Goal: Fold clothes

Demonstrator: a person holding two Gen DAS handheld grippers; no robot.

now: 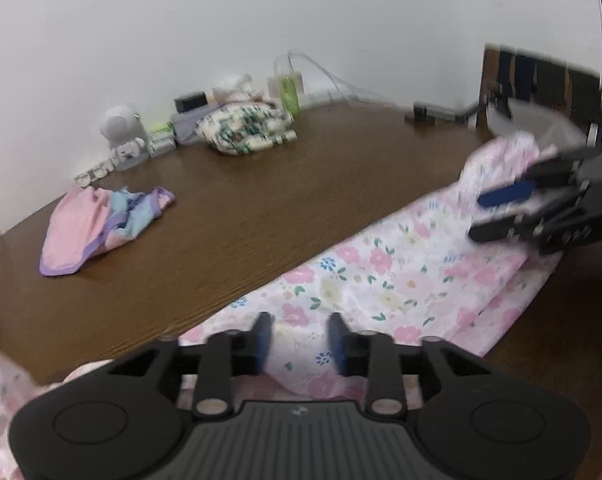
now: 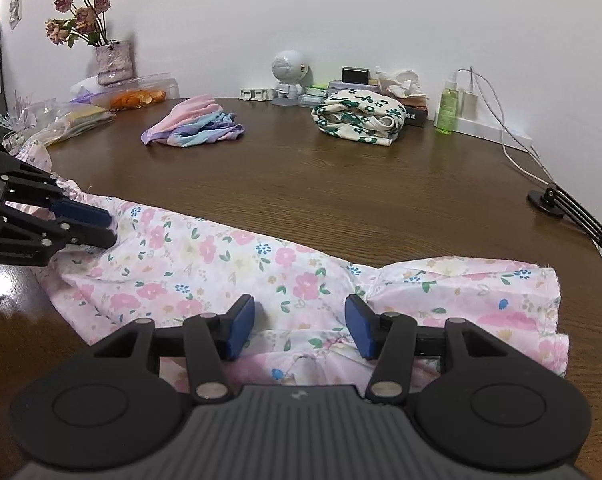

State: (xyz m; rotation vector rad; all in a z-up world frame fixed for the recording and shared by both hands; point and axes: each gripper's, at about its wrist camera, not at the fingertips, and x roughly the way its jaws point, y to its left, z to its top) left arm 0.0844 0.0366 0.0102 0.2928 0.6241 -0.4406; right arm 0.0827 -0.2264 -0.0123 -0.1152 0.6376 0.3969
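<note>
A pink floral garment (image 1: 381,276) (image 2: 205,264) lies stretched along the near edge of the brown table (image 1: 229,216) (image 2: 341,188). My left gripper (image 1: 299,330) hovers over one end of it, pads apart, cloth showing below the gap. In the right wrist view that left gripper (image 2: 103,226) comes in from the left with its tips at the cloth's bunched edge. My right gripper (image 2: 301,322) stands open over the other end, nothing pinched. In the left wrist view the right gripper (image 1: 487,216) is beside a raised hump of fabric.
A pink, blue and purple garment (image 2: 197,124) (image 1: 101,228) and a folded green-flowered cloth (image 2: 361,120) (image 1: 245,128) lie farther back. Along the wall stand a white speaker figure (image 2: 289,72), a green bottle (image 2: 447,108), a flower vase (image 2: 113,60). A black lamp arm (image 2: 565,212) sits at right.
</note>
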